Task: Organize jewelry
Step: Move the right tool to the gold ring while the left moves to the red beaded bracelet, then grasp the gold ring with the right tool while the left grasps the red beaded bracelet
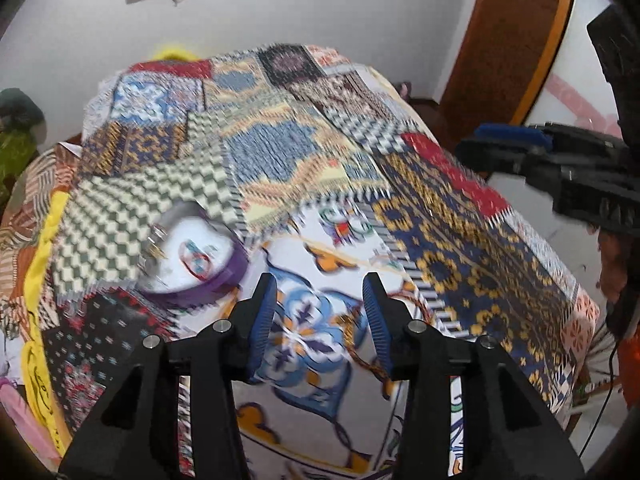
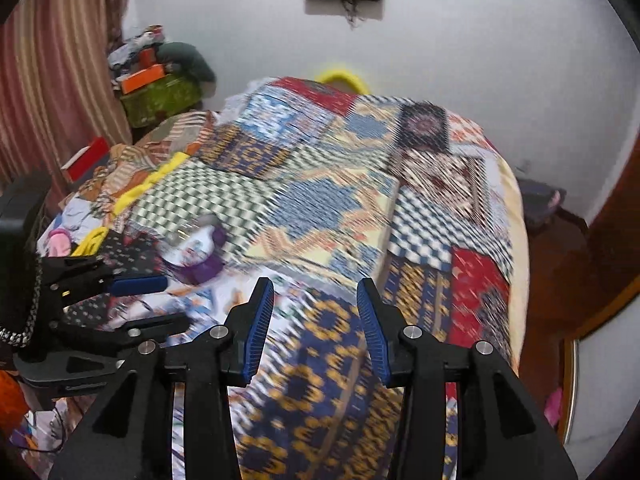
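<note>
Left wrist view first: the left gripper [image 1: 320,320] has its two blue-padded jaws standing apart with nothing between them, just the patchwork bedspread [image 1: 280,152] showing through the gap, so it's released and holding nothing. Everything is pretty smeared with blur. Up and to the left of the jaws, a round purple-rimmed dish [image 1: 196,256] sits on the bedspread, partly on the green-and-white checked patch, and there's something small and multicoloured lying inside it [image 1: 196,260], plus some thin shiny bits by its left rim that I can't make out properly. A thin brownish cord [image 1: 416,304] lies on the cover right next to the right-hand jaw and seems to run under it. The right gripper [image 1: 516,140] pokes in from the right edge, up over the red and navy patches, seen side-on. A wooden door frame [image 1: 504,36] stands behind it. Right wrist view: the right gripper [image 2: 316,320] is also loose, jaws apart, only the navy-and-gold patch of the bedspread [image 2: 320,184] between the pads. The purple dish [image 2: 200,252] shows up off to the left, well apart from these jaws, very blurry. The left gripper [image 2: 140,284] comes in from the left edge just below the dish. A striped curtain [image 2: 60,60] hangs on the far left, with a pile of clutter [image 2: 160,80] next to it.
</note>
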Tool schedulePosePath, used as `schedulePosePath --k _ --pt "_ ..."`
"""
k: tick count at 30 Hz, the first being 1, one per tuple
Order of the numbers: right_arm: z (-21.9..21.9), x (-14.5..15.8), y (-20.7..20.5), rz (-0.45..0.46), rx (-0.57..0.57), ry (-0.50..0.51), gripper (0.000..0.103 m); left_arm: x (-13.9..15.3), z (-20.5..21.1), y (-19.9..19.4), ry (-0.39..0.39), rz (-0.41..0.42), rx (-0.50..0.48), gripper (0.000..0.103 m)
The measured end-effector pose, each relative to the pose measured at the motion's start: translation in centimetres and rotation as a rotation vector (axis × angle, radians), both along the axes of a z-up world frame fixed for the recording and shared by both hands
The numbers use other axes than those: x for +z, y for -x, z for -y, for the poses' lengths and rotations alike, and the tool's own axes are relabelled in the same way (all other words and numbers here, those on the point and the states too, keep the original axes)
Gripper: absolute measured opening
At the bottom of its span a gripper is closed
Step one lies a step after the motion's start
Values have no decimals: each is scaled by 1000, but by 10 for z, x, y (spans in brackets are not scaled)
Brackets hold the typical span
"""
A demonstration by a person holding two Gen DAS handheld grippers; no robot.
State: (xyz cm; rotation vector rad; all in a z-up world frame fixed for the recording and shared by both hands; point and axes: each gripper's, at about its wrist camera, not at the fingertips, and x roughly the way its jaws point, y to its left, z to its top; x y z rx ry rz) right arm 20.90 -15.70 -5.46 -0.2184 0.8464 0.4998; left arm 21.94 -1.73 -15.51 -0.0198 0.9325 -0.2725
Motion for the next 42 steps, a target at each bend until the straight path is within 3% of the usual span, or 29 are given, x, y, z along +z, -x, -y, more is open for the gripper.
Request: schedulePosePath --k 6,9,14,28,32,35,37,42 --pt "43 -23 -8 -61 -84 -7 40 -31 5 2 -9 -78 -18 44" --pt "53 -41 -10 -127 -78 -12 40 -36 6 2 -22 -62 -7 44" --pt "54 -72 -15 -145 -95 61 40 -39 4 0 -18 -39 8 40" --pt "39 -98 -46 -182 -70 71 39 -43 -5 -2 -7 -20 50 9" --pt "34 -99 -48 -198 -60 44 17 -43 -4 -1 -14 -16 56 5" --pt "30 -98 -46 -183 -65 67 16 -42 -2 -1 -26 -14 57 5" --pt "28 -95 -45 -170 -69 78 5 -40 -2 0 -34 -8 60 5" --pt "26 -89 -40 -178 -65 62 5 -34 -5 2 -13 1 79 5"
